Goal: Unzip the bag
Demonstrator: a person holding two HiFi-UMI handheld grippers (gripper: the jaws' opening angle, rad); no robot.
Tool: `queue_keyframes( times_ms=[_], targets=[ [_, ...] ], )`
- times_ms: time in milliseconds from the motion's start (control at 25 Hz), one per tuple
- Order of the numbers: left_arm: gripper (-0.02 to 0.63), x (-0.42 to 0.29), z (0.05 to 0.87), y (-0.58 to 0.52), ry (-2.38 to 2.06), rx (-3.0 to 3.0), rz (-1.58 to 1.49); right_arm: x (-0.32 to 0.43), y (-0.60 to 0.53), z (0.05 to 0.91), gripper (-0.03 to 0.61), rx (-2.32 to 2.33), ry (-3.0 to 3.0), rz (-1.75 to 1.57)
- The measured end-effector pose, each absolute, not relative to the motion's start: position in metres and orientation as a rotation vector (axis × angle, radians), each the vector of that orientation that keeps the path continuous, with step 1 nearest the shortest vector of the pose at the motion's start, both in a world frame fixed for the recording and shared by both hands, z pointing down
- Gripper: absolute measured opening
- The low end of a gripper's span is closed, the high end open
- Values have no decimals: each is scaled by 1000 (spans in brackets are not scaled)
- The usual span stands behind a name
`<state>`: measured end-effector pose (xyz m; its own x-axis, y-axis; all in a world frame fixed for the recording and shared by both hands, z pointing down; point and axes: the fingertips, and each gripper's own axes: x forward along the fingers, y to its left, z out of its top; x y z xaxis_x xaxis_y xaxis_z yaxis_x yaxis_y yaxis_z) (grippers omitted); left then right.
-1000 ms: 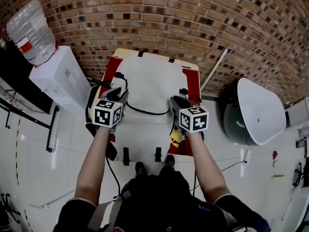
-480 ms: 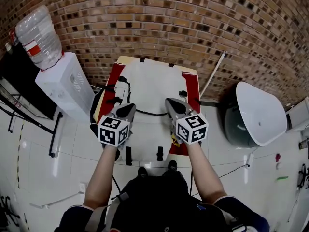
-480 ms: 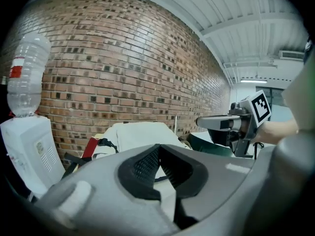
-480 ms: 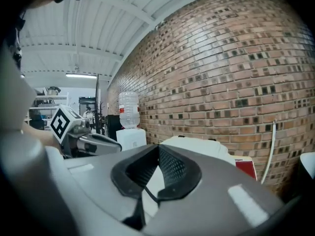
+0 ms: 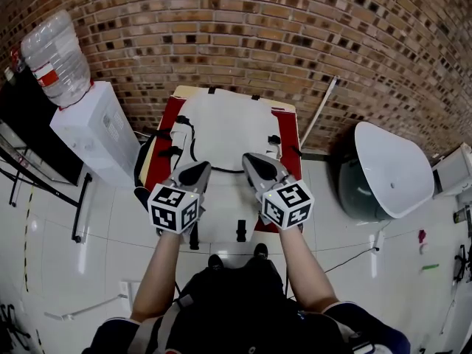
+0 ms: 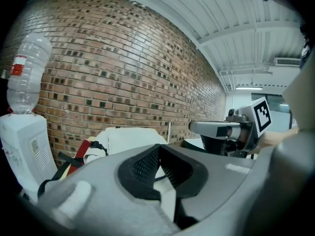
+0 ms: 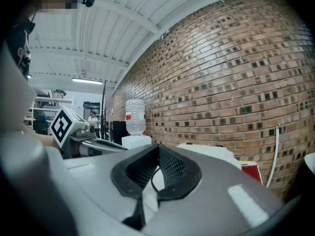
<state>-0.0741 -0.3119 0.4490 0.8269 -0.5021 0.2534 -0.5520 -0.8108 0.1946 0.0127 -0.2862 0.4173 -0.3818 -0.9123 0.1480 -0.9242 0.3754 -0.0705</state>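
Both tools are closed with nothing in them. In the left gripper view the left tool (image 6: pixel 158 154) has its dark ribbed pads (image 6: pixel 143 165) meeting at the tips, and only the bag far beyond shows through the gap behind them. The right tool (image 7: pixel 157 154) looks the same in its own view, tips together and empty. From the head view, the left tool (image 5: pixel 193 174) and right tool (image 5: pixel 254 167) hang side by side in the air over the near half of the bag, touching nothing

A second ago both sat further out and lower over the bag, at its left and right sides; now I see them drawn back toward me and closer together

The white bag (image 5: pixel 221 127) lies flat on the red-covered table (image 5: pixel 168 113), black straps at its left edge and a thin black curved line (image 5: pixel 221 170) across its middle. The table stands against a brick wall (image 5: pixel 295 35) on a white tiled floor (image 5: pixel 110 227). A water dispenser (image 5: pixel 92 135) with its bottle stands at the left, and a white rounded shell (image 5: pixel 391 168) at the right
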Motion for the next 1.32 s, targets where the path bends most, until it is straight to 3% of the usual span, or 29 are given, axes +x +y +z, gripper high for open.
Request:
queue_keyframes(
  times_ms=[1320],
  targets=[
    [2,-71,444,-298,-773,2763,273,10,-280,410,6,1709,-2546,186]
  ],
)
